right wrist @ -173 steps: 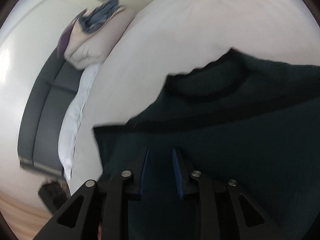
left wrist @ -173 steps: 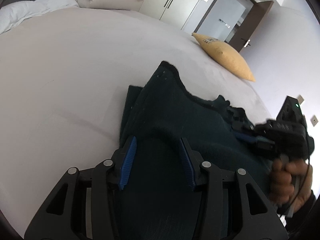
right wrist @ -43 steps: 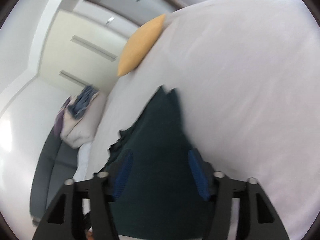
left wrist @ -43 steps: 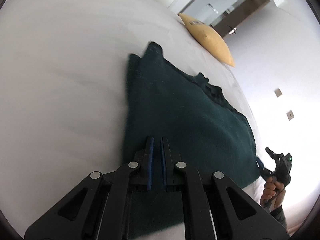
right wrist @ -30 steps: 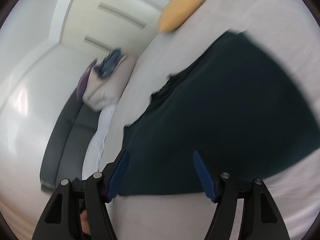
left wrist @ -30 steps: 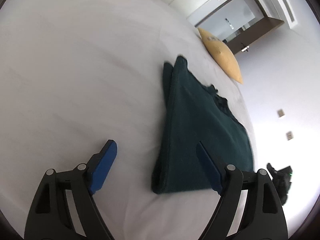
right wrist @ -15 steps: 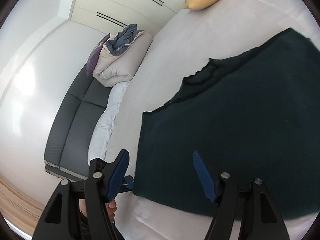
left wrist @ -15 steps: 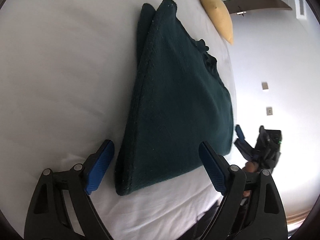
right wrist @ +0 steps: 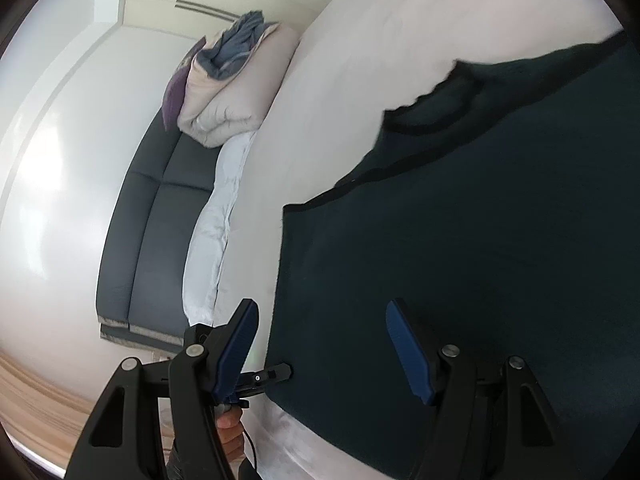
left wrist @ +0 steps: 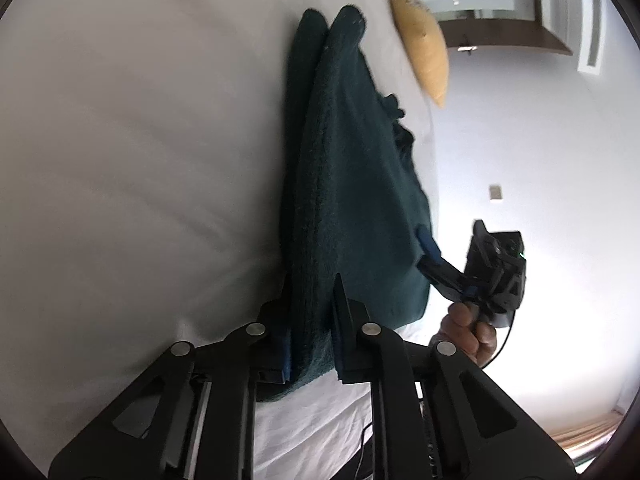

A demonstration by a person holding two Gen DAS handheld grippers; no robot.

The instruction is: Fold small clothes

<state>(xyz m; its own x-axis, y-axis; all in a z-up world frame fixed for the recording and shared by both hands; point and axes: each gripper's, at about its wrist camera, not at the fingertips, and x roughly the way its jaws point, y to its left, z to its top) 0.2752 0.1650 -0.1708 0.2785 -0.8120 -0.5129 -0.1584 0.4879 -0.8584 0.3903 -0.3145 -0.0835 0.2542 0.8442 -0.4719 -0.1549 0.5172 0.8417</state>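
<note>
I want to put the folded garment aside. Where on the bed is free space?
Free: the white sheet left of the dark green garment. Also the strip between the garment and the folded duvet. Crowded: the near edge, where both the left gripper and right gripper work.

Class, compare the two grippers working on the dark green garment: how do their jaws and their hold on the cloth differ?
The left gripper is closing, its pads pinching the dark green garment's near corner; the right gripper stands wide open, gripping nothing. The left sits at the garment's edge; the right hovers over its flat part. Both have blue pads.
</note>
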